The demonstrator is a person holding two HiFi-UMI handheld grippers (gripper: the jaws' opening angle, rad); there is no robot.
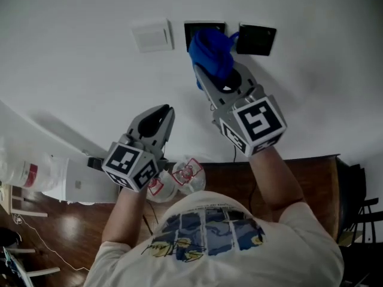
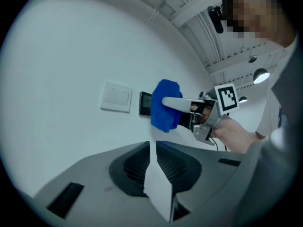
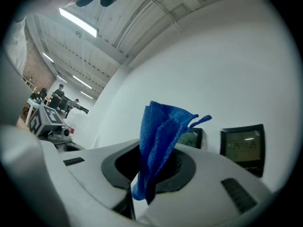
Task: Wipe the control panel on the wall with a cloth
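Since the right gripper [image 1: 210, 79] clamps the blue cloth [image 1: 210, 51] with a fat wad sticking out past the jaw tips, fabric meets the wall [image 1: 72, 52] first, not plastic, which is the right setup for wiping. The cloth sits over the control panel [image 1: 203, 27], the left of two dark units. The left gripper view puts it right at that panel's edge, but I can't confirm actual contact. The second dark panel [image 1: 256, 39] is just beside it on the right, uncovered, and the white switch [image 1: 152, 34] is just beside it on the left. The left gripper [image 1: 163, 113] is closed on nothing and held low, well apart from the row, so it's out of the stroke path. Room: there's bare wall above and below the row, so vertical strokes look free. Sideways strokes hit the neighbours fast, and my guess is a leftward overshoot could press the switch. A loose cloth corner points toward the second panel, likely harmless.
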